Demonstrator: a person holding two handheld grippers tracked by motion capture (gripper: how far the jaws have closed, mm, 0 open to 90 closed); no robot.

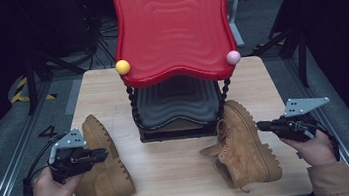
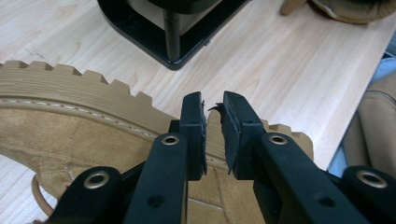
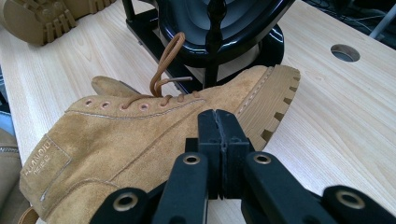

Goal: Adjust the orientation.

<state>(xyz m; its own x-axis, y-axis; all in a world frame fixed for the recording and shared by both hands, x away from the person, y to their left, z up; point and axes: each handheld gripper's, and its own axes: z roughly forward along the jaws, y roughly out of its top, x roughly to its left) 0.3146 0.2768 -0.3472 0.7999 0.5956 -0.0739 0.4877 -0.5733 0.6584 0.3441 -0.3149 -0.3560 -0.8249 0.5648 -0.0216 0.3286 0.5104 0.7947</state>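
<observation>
Two tan suede boots are lying on the wooden table (image 1: 182, 177), one either side of a two-tier stand (image 1: 181, 97) with a red top tray (image 1: 174, 27) and a black tray beneath. The left boot (image 1: 101, 162) is lying on its side near the table's left front corner, lugged sole turned towards the stand. The left gripper (image 1: 100, 155) is hovering right over it, jaws parted by a narrow gap with nothing between them; in the left gripper view the tips (image 2: 214, 122) are sitting just above the sole edge, though whether they are touching the suede is hard to tell from here.

Over on the other side, the right boot (image 1: 242, 142) is also resting on its side, toe pointing at the stand and laces (image 3: 164, 65) looping loose. The right gripper (image 1: 262, 126) is waiting just beside it with jaws pressed together, holding nothing.

These look like hefty boots: thick stiff rubber soles, soft uppers that will be giving under a pinch. The ankle collar or heel tab is looking like the best purchase; the sole is probably too broad, and the laces would let the boot swing.
</observation>
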